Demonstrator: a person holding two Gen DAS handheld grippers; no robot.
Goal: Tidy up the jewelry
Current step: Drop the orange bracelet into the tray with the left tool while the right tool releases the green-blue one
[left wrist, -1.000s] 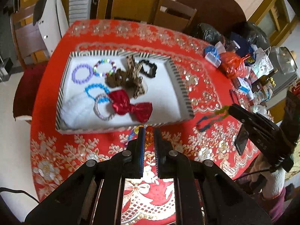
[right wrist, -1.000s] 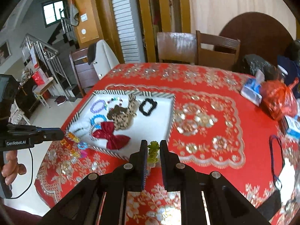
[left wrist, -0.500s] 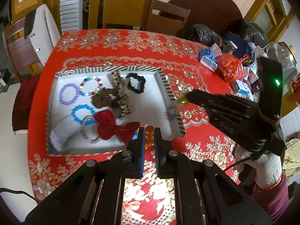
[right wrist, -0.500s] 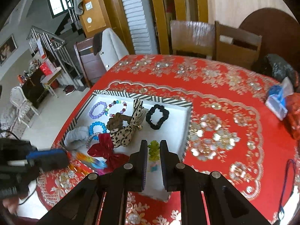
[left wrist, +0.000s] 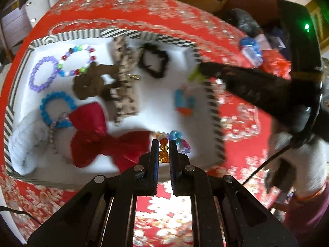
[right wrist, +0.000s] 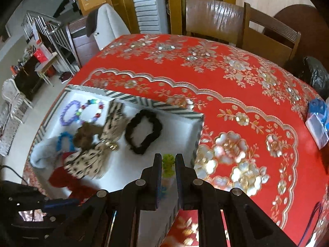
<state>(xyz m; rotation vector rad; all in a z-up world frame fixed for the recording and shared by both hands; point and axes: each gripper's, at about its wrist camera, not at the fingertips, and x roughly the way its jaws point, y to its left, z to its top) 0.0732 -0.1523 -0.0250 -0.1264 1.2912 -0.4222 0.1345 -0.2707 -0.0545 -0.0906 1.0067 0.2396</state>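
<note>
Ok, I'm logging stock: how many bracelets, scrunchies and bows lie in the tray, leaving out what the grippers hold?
Bracelets: 4 (purple, multicolour, blue, silver)
Scrunchies: 2 (brown, black)
Bows: 2 (red, leopard)
Total: 8

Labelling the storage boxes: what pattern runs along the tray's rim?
Black-and-white stripes along the tray's rim, clearest in the left wrist view.

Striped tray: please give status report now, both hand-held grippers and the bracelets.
Left hand-held gripper shut on amber bead bracelet, over striped tray. Right hand-held gripper shut on green-topped bracelet, also over tray. Red bow lies close beside left drop spot.
</note>
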